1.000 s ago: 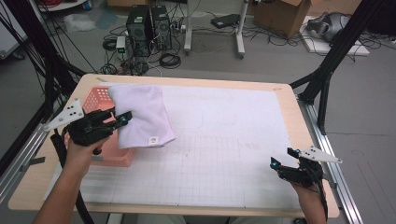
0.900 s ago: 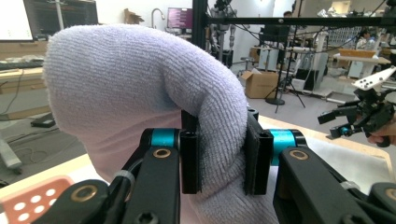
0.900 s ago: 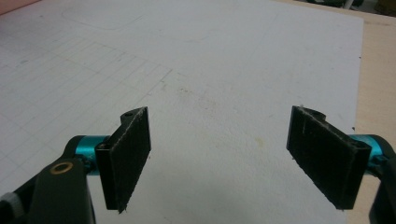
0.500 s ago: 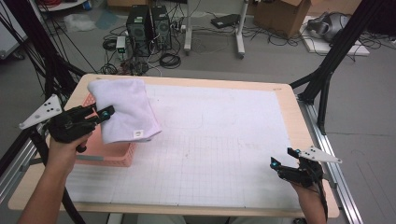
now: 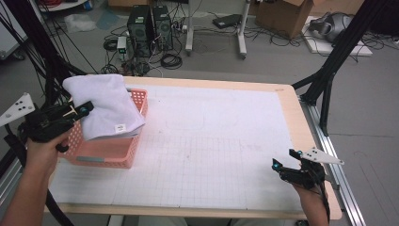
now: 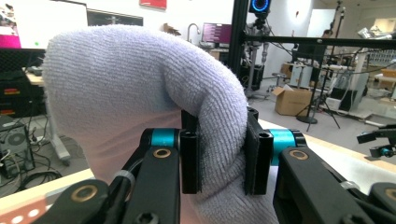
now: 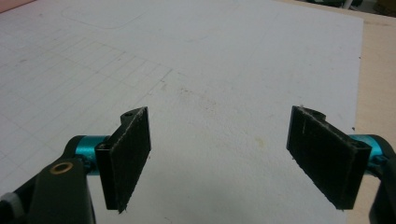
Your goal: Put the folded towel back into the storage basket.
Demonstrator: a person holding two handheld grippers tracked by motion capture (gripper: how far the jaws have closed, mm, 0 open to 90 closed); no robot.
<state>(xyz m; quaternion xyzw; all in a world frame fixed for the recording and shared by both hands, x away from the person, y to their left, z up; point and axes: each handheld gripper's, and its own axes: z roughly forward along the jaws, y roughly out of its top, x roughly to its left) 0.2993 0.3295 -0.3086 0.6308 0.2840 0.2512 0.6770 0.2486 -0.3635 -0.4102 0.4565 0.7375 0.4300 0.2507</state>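
Note:
A folded pale lilac towel [image 5: 104, 106] hangs over a pink slotted basket [image 5: 106, 151] at the table's left side. My left gripper [image 5: 80, 111] is shut on the towel's near edge and holds it above the basket. In the left gripper view the towel [image 6: 140, 93] bulges up between the two black pads [image 6: 189, 161], which squeeze a thick fold of it. Near the front right corner of the table my right gripper [image 5: 285, 162] hovers low over the white gridded mat. Its pads [image 7: 128, 156] stand wide apart with bare mat between them.
The white gridded mat [image 5: 211, 141] covers most of the wooden table [image 5: 291, 101]. Black frame legs [image 5: 329, 70] rise at the right and left edges. Computers, cables and boxes lie on the floor beyond the far edge.
My left gripper has carried the towel to the left, from partly over the mat to above the basket. The right gripper has stayed where it was.

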